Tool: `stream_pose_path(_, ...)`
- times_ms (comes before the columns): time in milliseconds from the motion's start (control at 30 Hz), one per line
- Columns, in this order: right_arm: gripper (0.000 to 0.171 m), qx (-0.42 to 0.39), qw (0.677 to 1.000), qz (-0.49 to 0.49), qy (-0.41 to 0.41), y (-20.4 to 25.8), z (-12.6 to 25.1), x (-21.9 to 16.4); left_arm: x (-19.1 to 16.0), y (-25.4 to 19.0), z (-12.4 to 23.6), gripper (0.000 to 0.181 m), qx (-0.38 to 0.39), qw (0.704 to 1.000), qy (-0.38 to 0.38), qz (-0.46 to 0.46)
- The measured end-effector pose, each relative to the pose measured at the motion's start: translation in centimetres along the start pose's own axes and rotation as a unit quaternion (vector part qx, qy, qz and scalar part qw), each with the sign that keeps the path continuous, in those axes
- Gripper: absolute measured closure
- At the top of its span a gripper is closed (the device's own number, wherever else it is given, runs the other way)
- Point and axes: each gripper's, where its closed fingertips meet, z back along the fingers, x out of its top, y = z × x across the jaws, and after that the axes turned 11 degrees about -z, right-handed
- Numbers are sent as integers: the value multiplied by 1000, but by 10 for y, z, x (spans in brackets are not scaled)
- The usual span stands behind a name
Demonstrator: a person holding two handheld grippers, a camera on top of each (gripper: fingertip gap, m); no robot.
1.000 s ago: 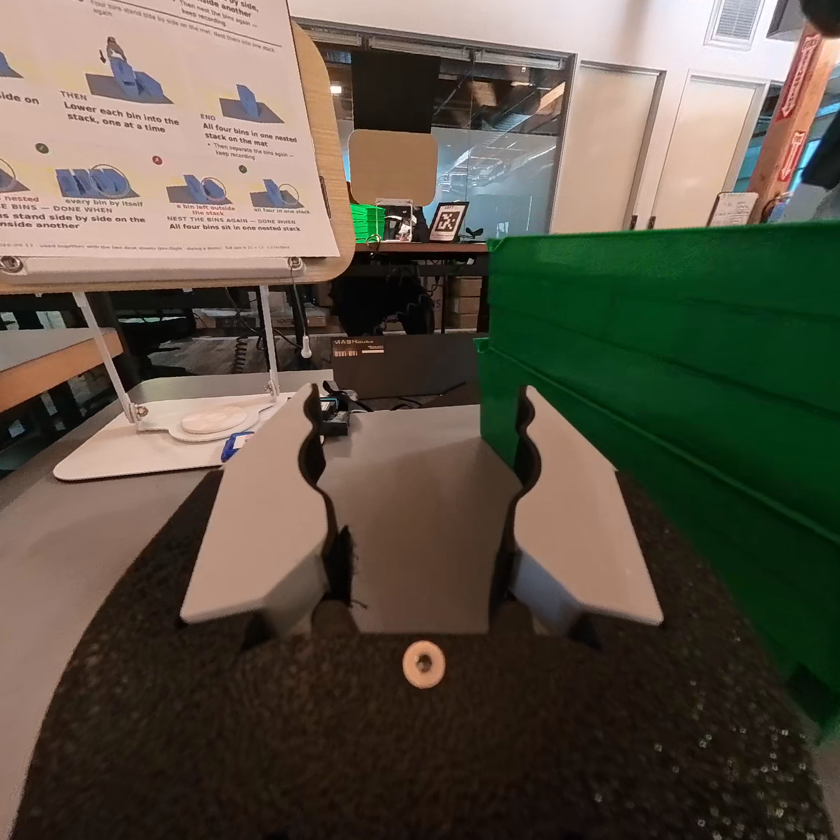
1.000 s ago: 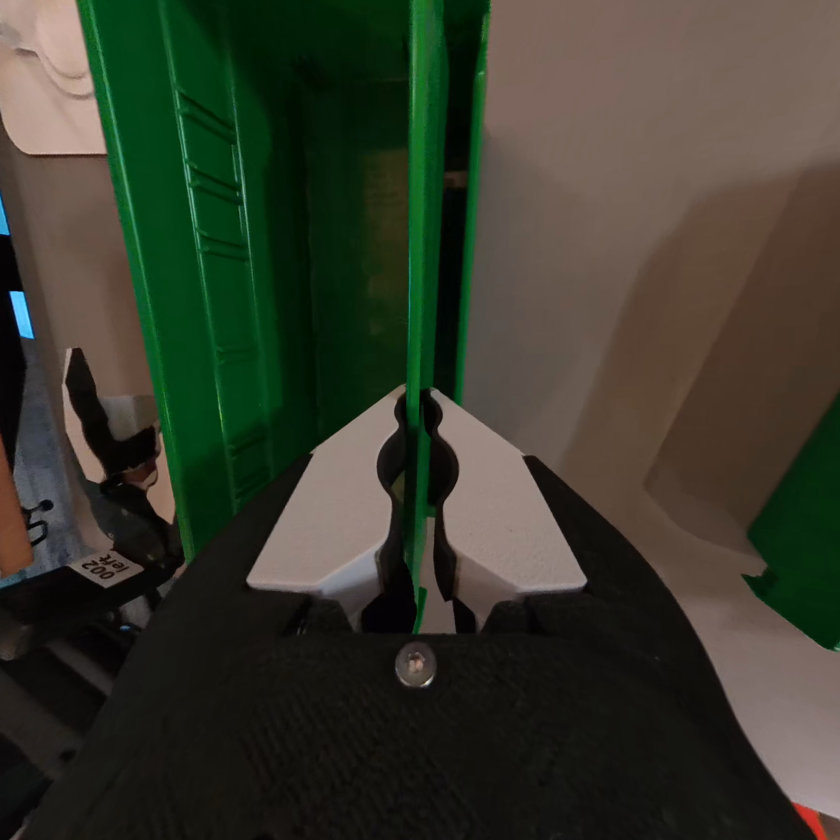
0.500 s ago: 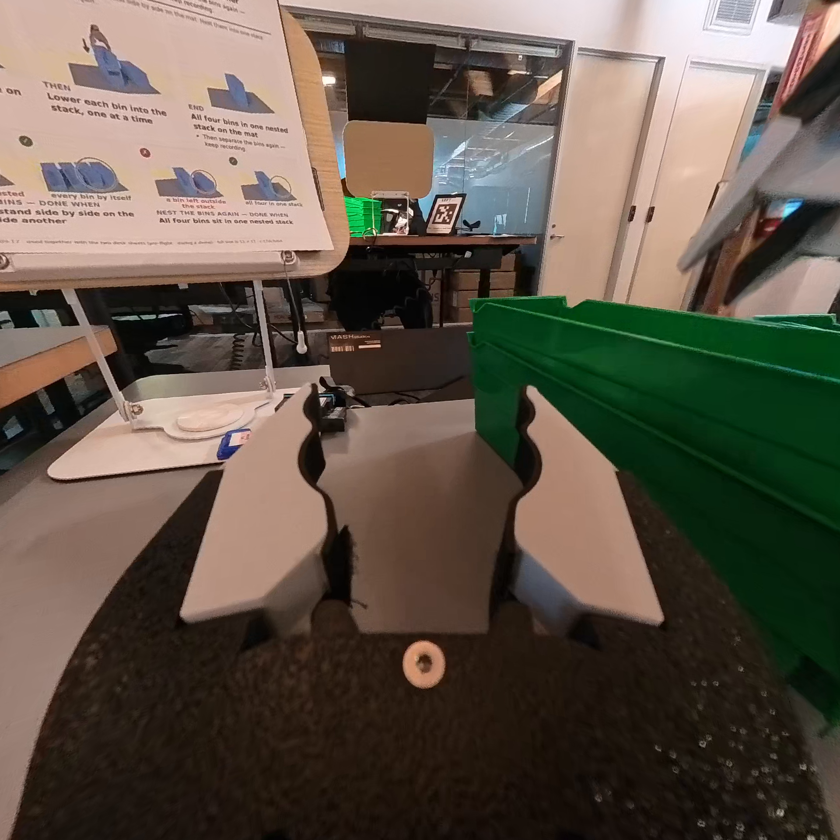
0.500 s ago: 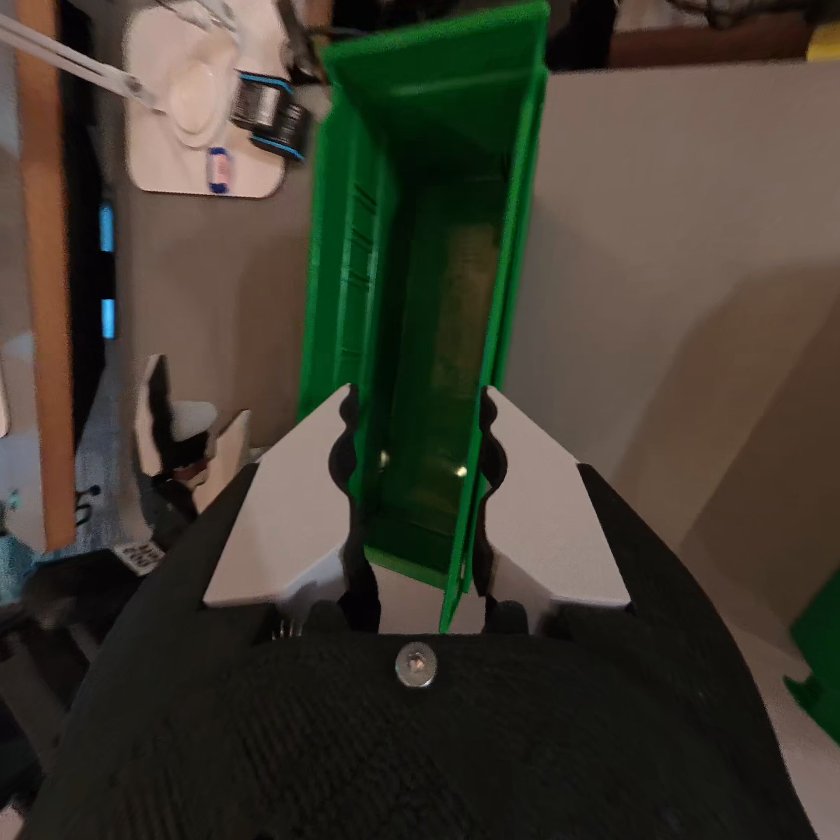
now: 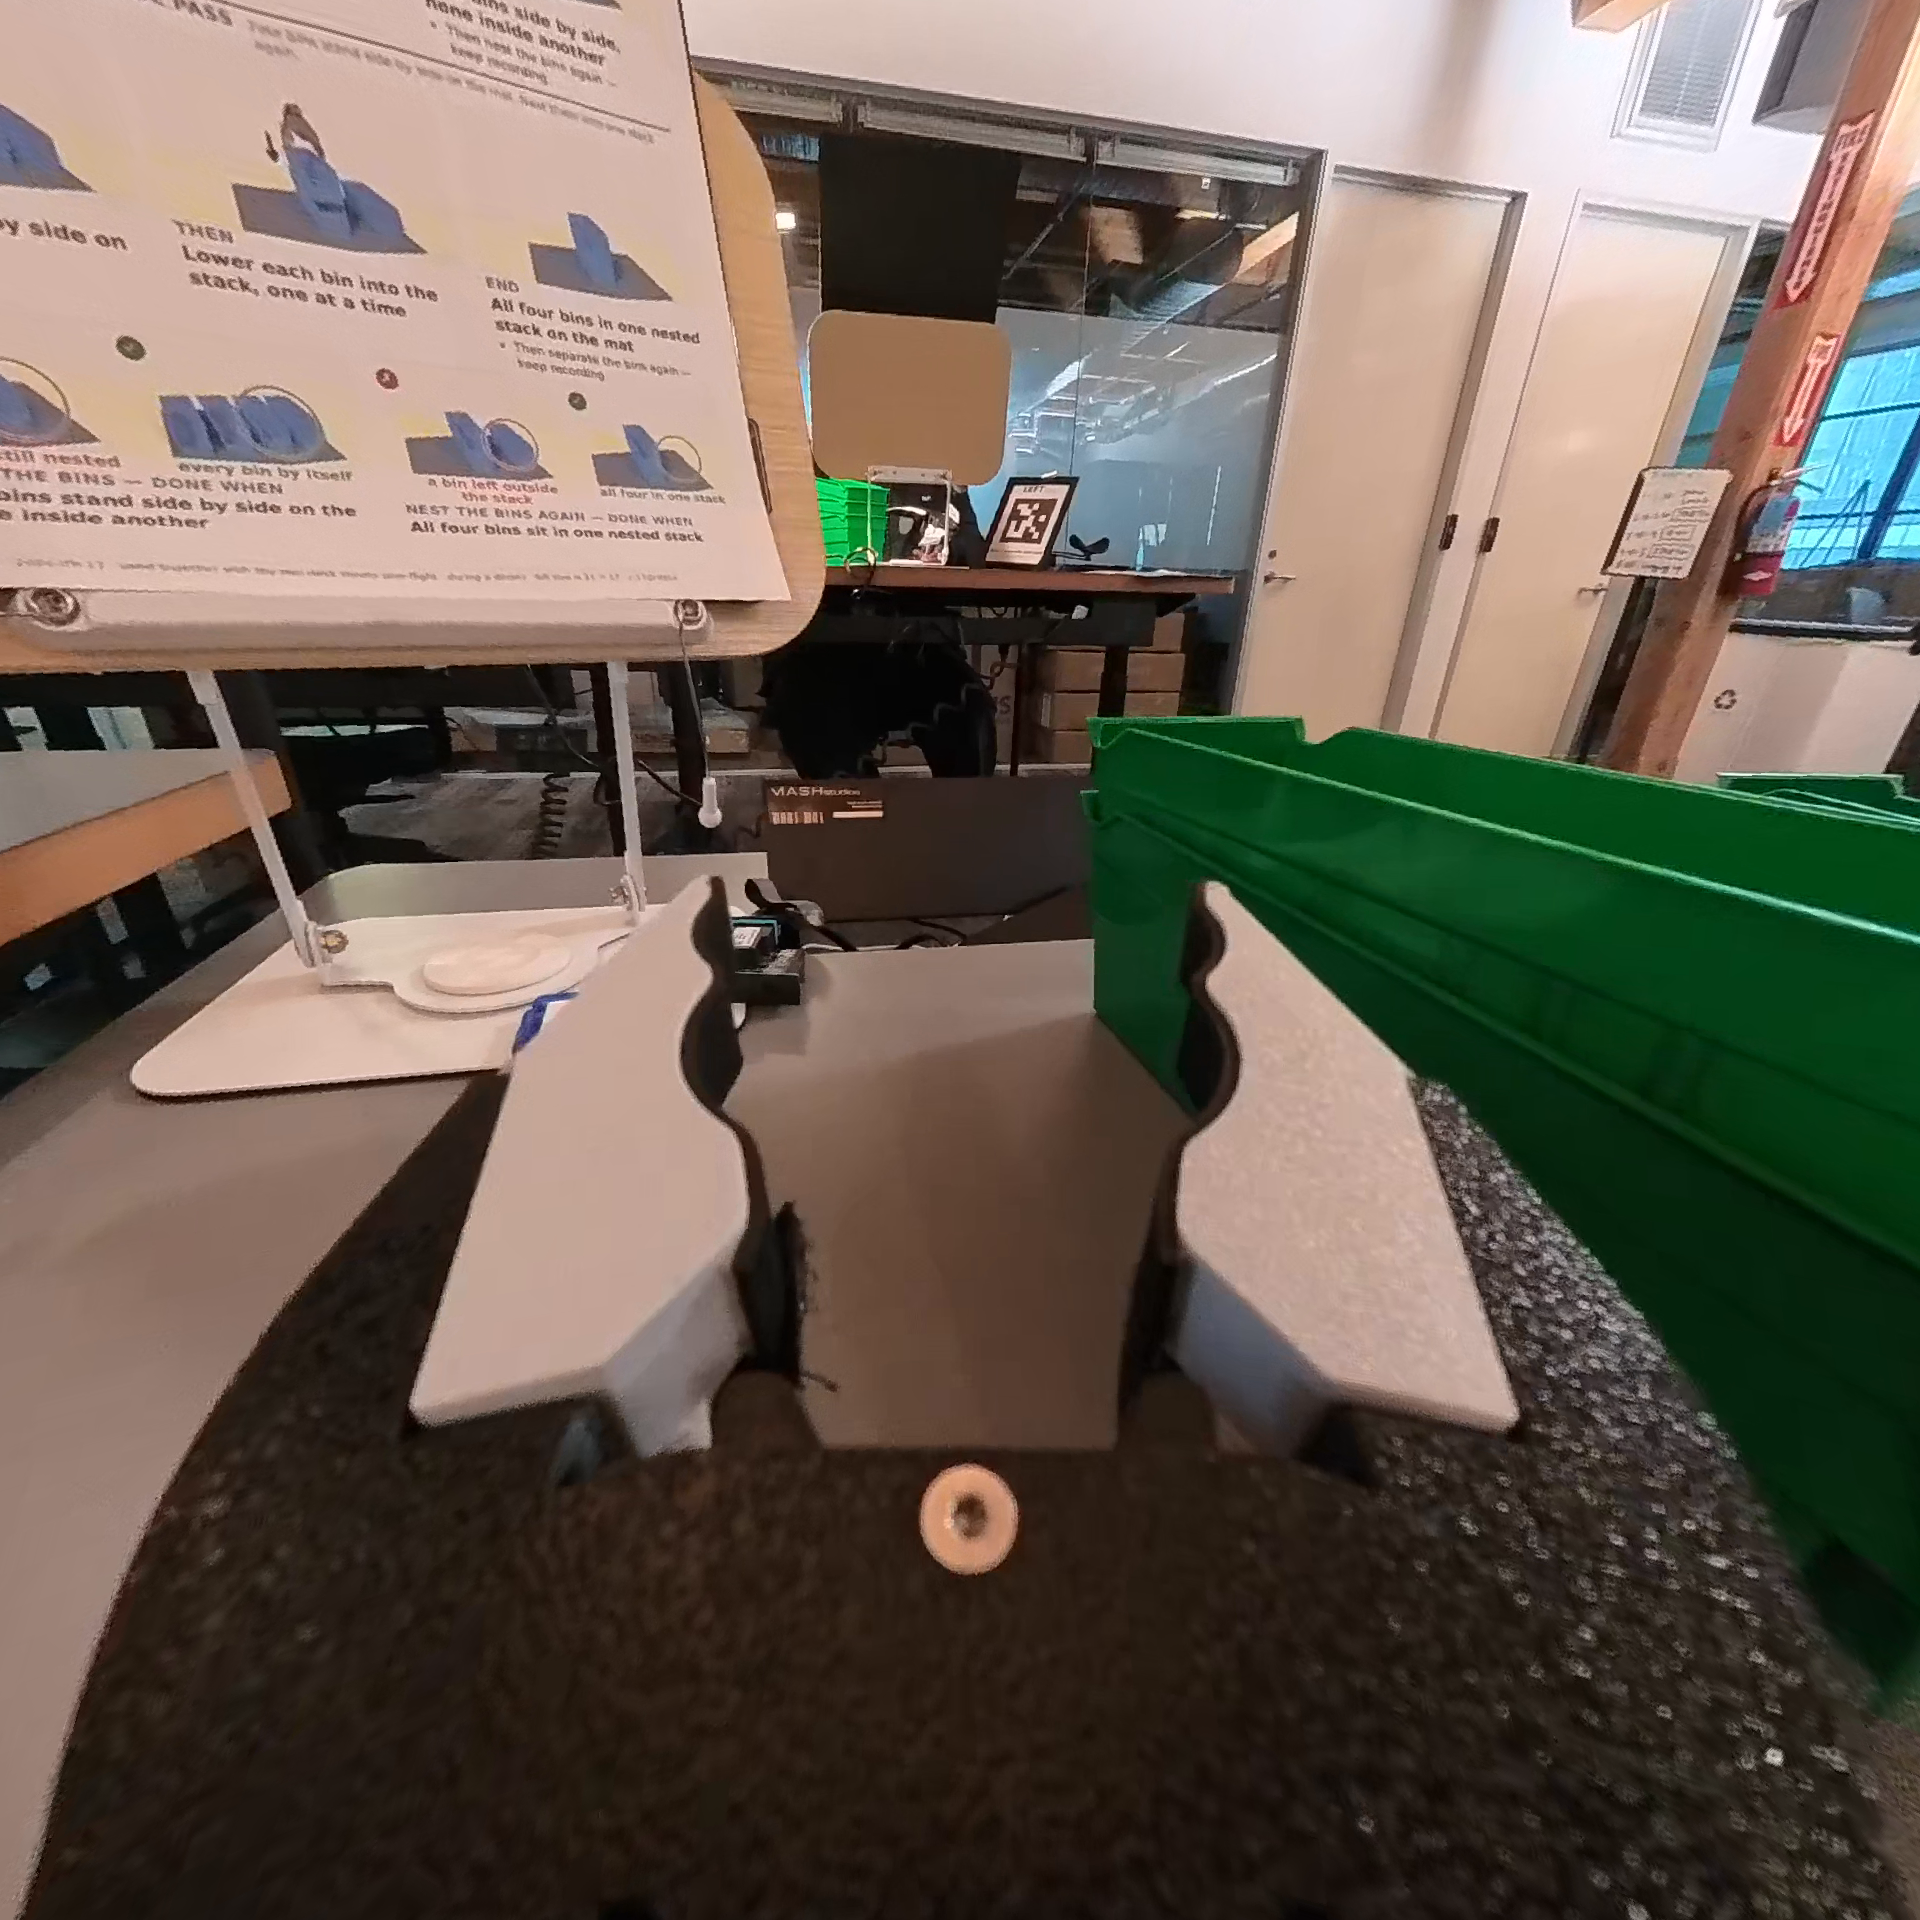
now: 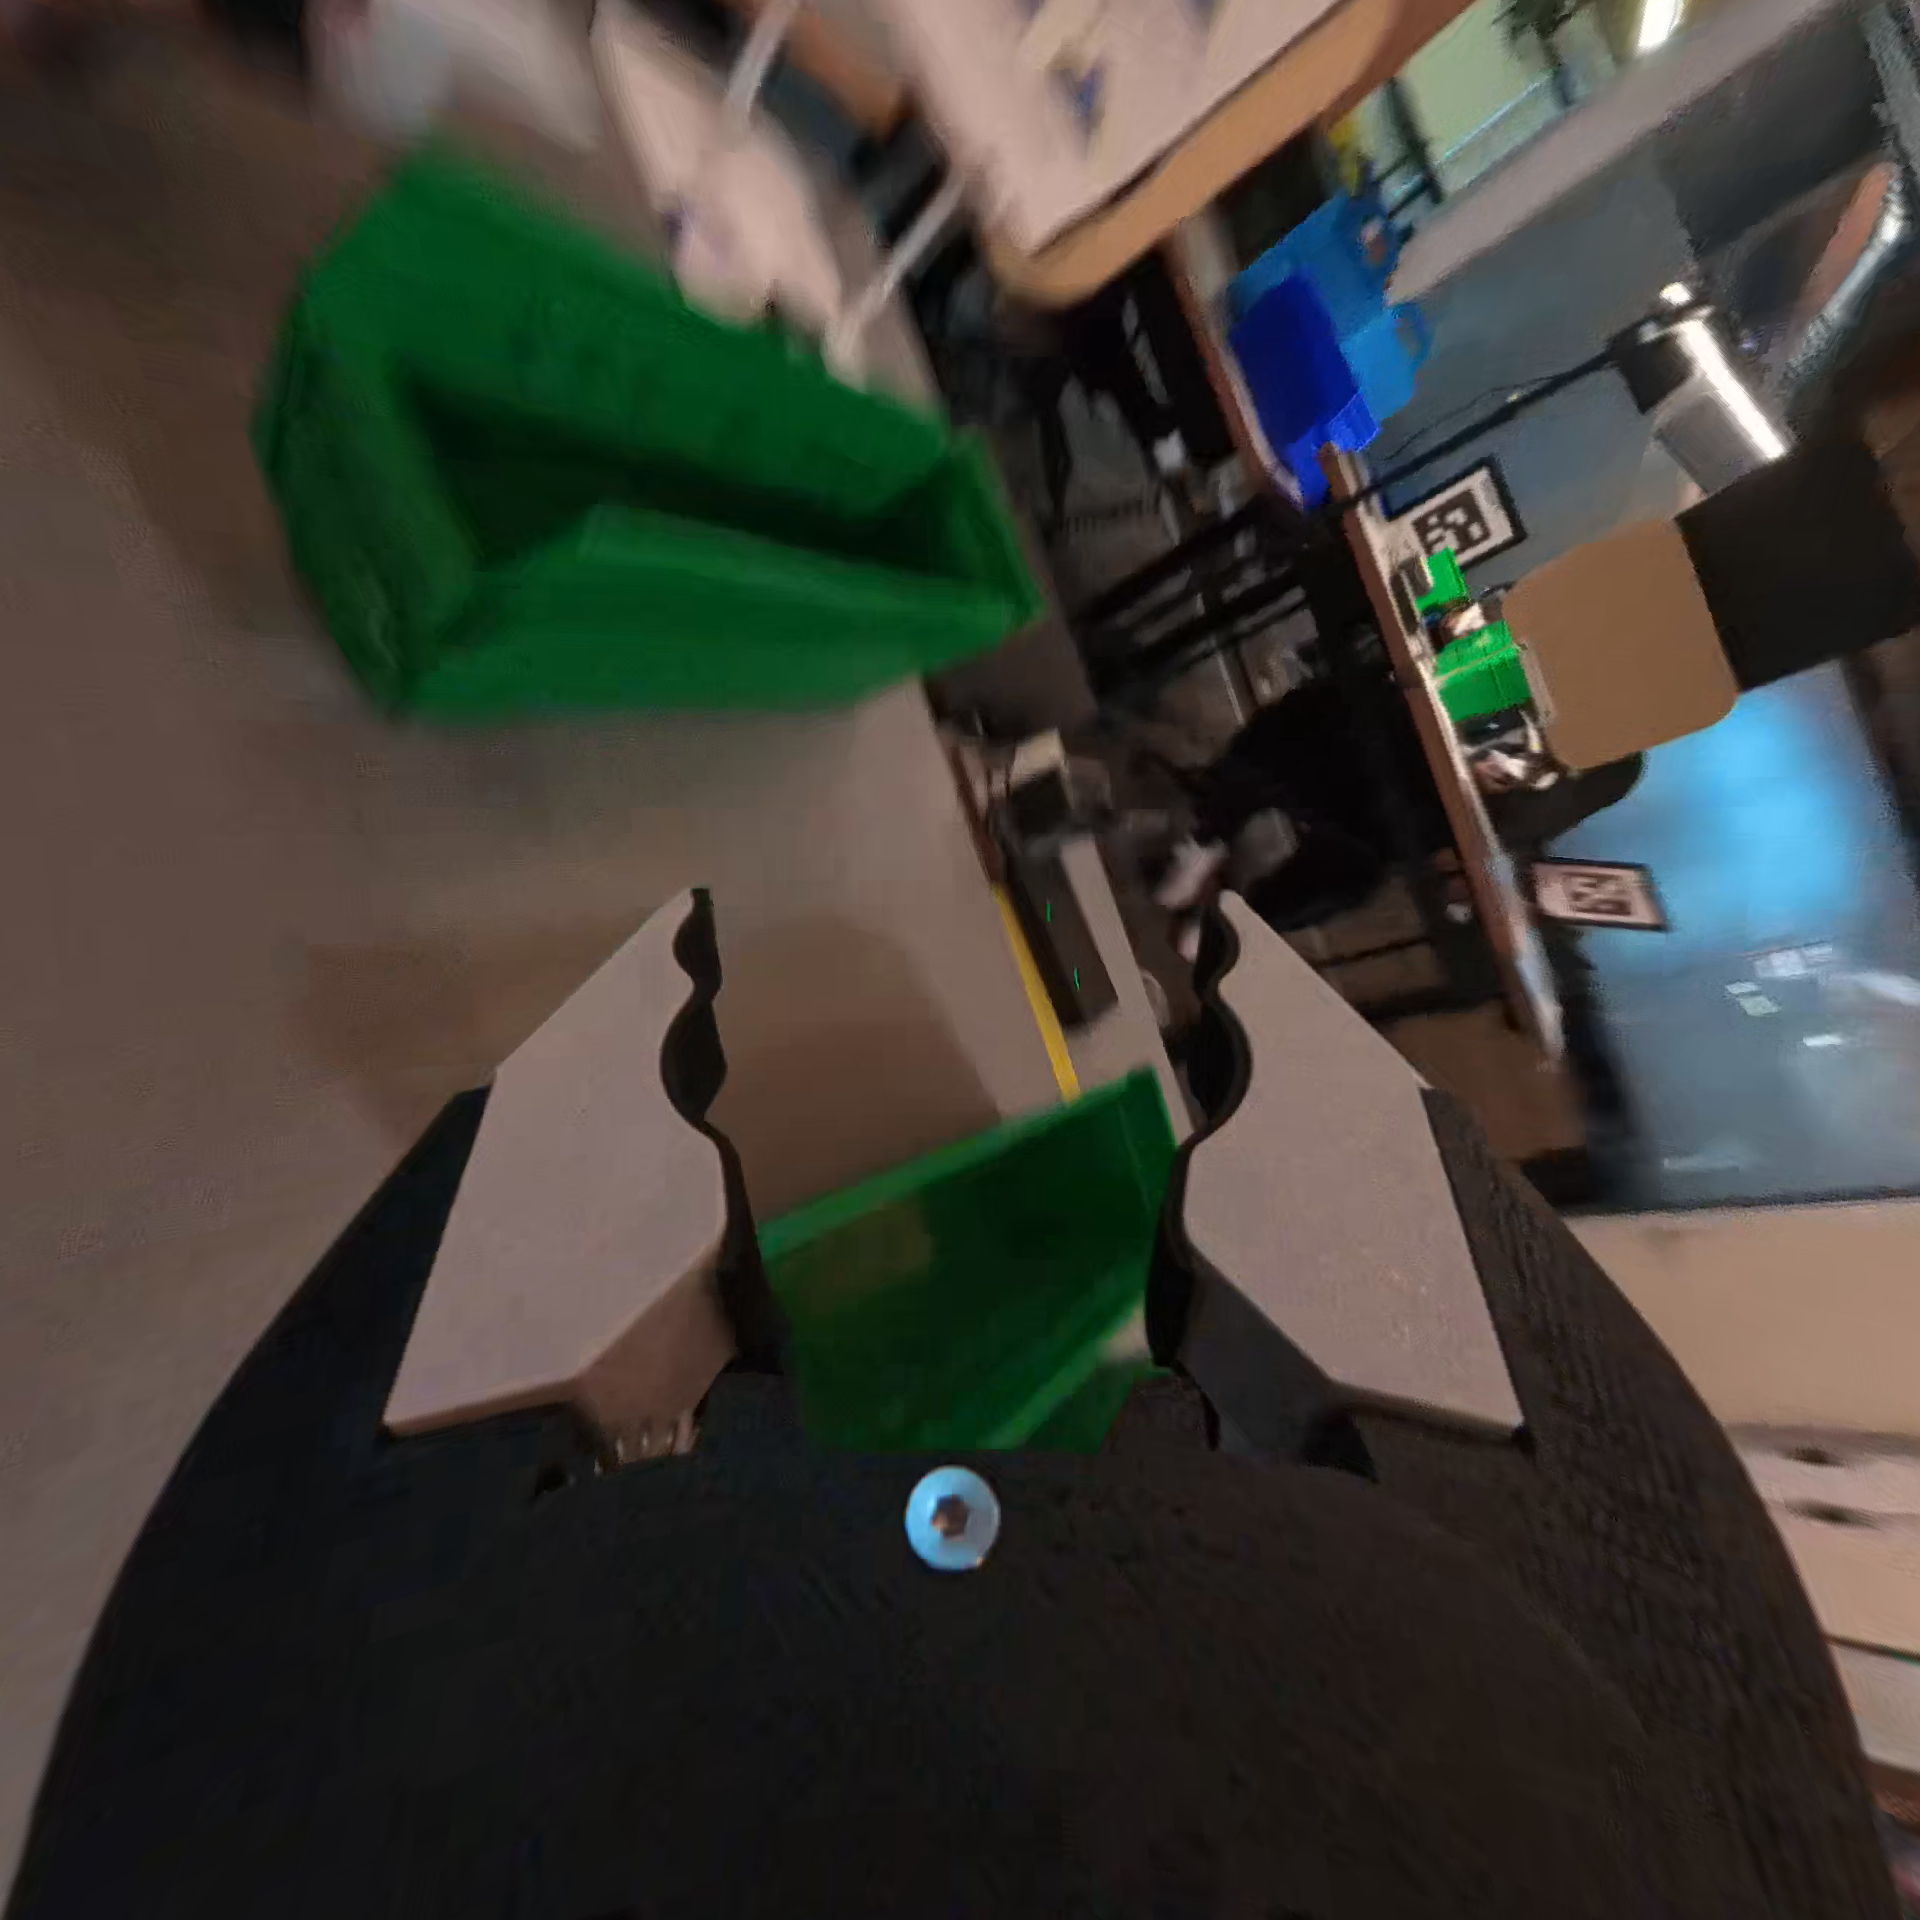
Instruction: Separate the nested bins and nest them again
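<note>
The left claw [image 5: 961,997] stood wide with nothing between its fingers, low over the grey bench [image 5: 156,1247]. The green stack [image 5: 1558,987] of nested bins sat on the bench just right of that claw; its near corner lay behind the right fingertip, though touch could not be told. At least two rims showed, one inside another. Left of the stack and farther back stood a white stand [image 5: 312,1018] carrying an instruction sheet [image 5: 343,291], and a small black device [image 5: 769,961] lay between the stand and the stack. Another green bin edge [image 5: 1818,790] peeked over the stack's far side.

In the right wrist view, heavily blurred, the right claw [image 6: 956,940] was also wide and gripped nothing. The stack [image 6: 623,499] lay well ahead and left of it on the bench [image 6: 260,987], open side up. A separate bin [image 6: 966,1268] showed low between the fingers, beneath the claw; whether it touched them could not be told. Right of the stack, past the bench edge, were a blue object [image 6: 1309,364] and a steel bottle [image 6: 1704,384].
</note>
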Motion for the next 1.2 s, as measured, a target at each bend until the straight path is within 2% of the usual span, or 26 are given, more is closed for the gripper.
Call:
stream_pose_path(67,87,12,994,79,80,30,10,-62,0,-1,0,97,1,1000,0,-6)
stream_pose_path(167,91,27,972,127,197,58,10,-143,-1,-2,-1,97,-1,1000,3,-13)
stream_pose_path(233,93,23,958,140,249,62,6,-177,-2,-3,-1,97,-2,1000,5,-13)
stream_pose_path(367,99,22,938,162,305,61,-5,-214,-5,-4,-2,97,-3,1000,12,-25)
stream_pose_path(633,121,1,923,213,322,54,-23,-226,-9,-4,-4,97,-4,999,20,-32)
stream_pose_path(700,133,-4,920,213,328,56,-25,-229,-10,-5,-4,97,-6,999,21,-32)
stream_pose_path(1000,140,-24,927,189,324,61,-15,-226,-11,-10,-5,98,-14,999,22,-34)
stream_pose_path(1200,142,-30,943,166,286,71,-14,-199,-11,-11,-6,98,-15,999,23,-31)
